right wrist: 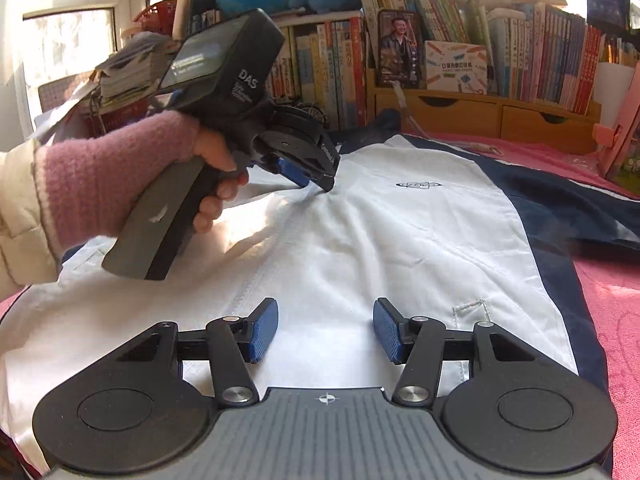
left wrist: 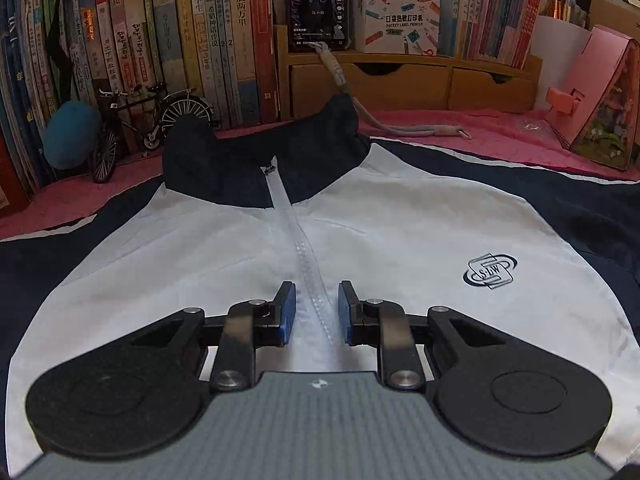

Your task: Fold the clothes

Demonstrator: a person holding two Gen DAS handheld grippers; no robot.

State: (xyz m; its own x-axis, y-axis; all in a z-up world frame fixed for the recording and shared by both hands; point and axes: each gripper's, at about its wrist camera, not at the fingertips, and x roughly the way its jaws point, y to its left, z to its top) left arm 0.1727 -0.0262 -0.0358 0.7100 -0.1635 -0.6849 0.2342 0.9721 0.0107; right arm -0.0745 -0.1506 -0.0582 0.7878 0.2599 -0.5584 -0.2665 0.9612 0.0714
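A white-and-navy zip jacket (left wrist: 360,240) lies flat and unfolded on the pink-covered desk (left wrist: 480,136) (zipped), left tongs (left wrist: 317,312) parted astride its zipper, right tongs (right wrist: 326,330) released above the hem; every fold remains.

The left gripper (left wrist: 316,312) hangs over a white and navy jacket (left wrist: 400,220) lying front-up on a pink cloth (left wrist: 460,124), its blue pads (left wrist: 287,312) narrowly parted either side of the closed zipper (left wrist: 304,248).
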